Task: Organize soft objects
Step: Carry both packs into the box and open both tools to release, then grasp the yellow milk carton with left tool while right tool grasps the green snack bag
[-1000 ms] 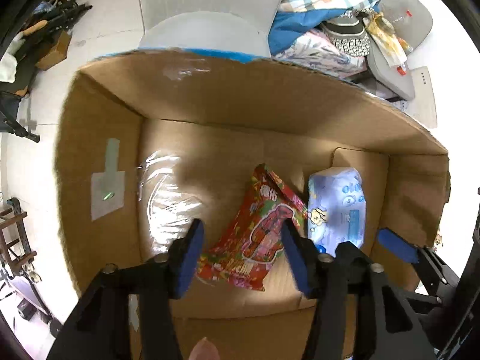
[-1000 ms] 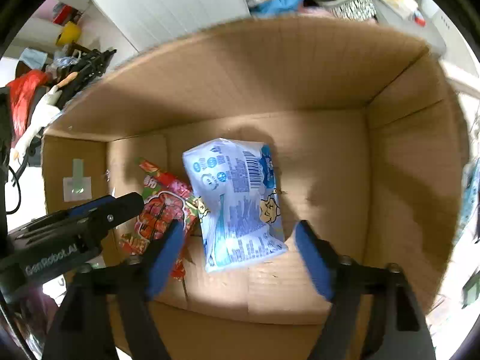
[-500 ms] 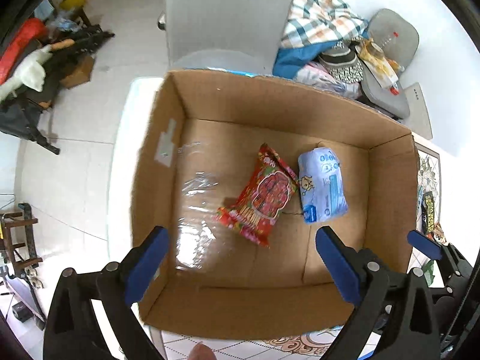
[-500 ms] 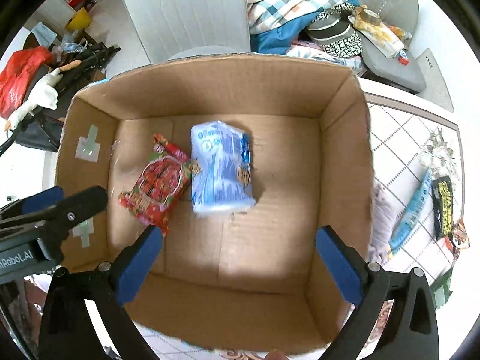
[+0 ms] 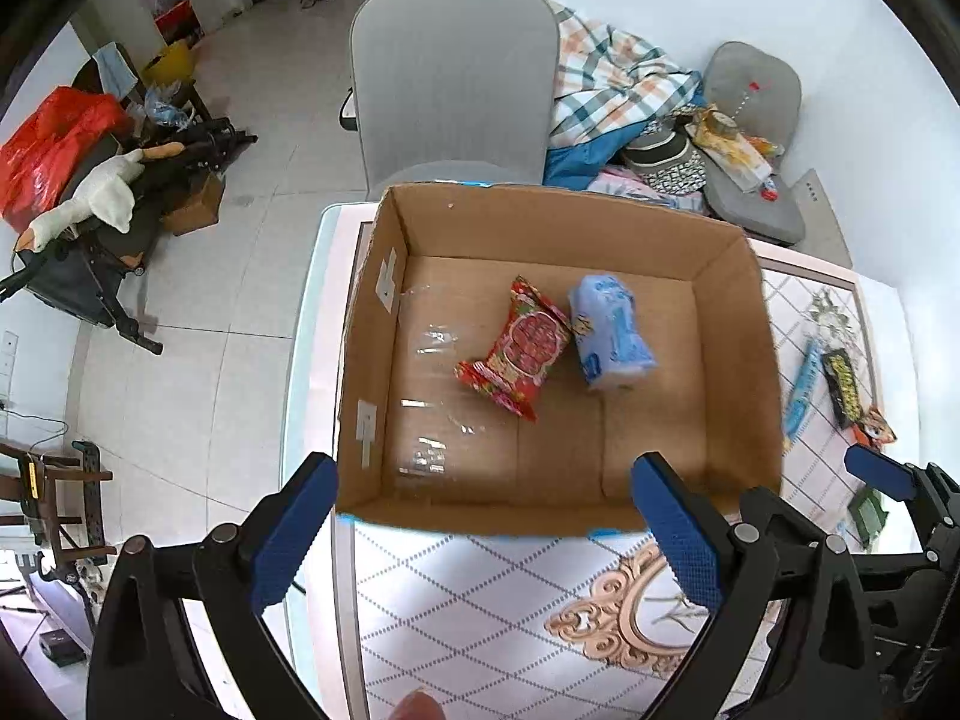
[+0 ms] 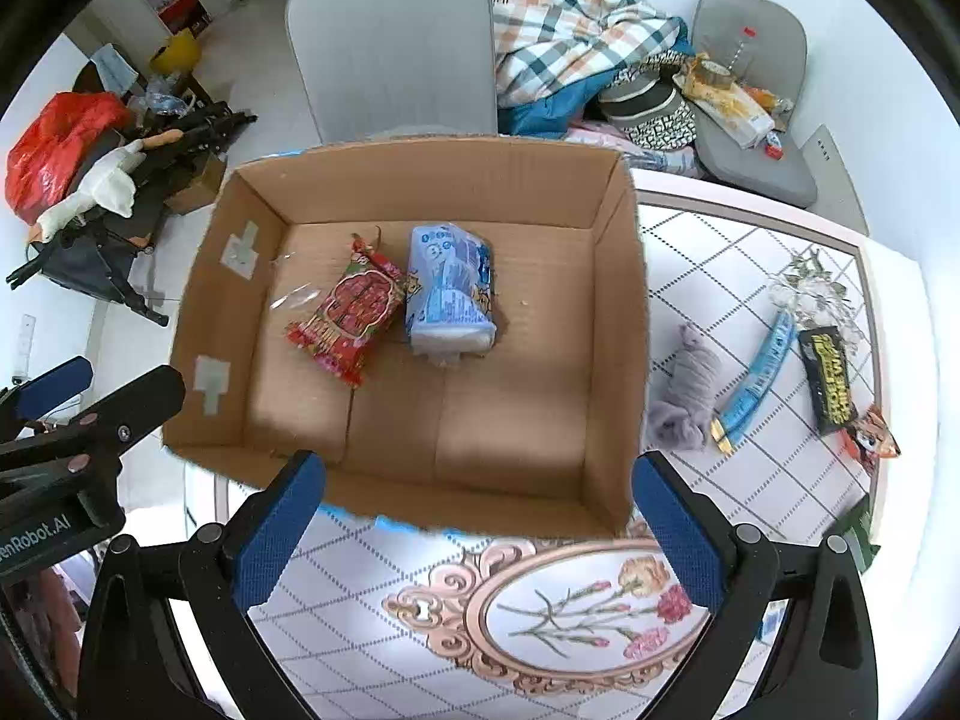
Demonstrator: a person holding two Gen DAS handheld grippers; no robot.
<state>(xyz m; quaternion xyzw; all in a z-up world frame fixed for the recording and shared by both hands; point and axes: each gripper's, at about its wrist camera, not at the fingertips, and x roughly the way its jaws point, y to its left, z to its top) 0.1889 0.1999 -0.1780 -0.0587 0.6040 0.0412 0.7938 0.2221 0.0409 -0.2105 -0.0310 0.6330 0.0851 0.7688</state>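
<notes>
— Both grippers have pulled up and back out of the cardboard box (image 6: 612,324) since a second ago, haven't they?

— Yes. A second ago their blue fingers were down inside it, right over the packets; now the whole box shows below them, and the table (image 6: 564,612) with its patterned cloth is visible at the near edge.

— How do the claws stand?

— The left gripper (image 5: 486,534) has its fingers wide apart and holds nothing. The right gripper (image 6: 480,531) is the same: spread wide, nothing between the pads.

— And the soft things?

— Two lie on the box floor, toward the far wall. The red snack packet (image 6: 348,318) lies at a slant, and the blue tissue pack (image 6: 450,300) sits just beside it on the right, their edges touching or nearly so. A strip of clear tape (image 5: 432,342) glints on the floor to the left of the red packet.

— Anything outside the box?

— To its right on the cloth, a grey soft toy (image 6: 687,390) lies near the box wall. Beside that is a long blue wrapper (image 6: 756,378), then a black and yellow packet (image 6: 831,378) farther right.

— And beyond?

— A grey chair (image 6: 390,42) stands behind the box, with a heap of checked fabric (image 6: 564,24) and a grey cushion (image 6: 750,90) to its right.
</notes>
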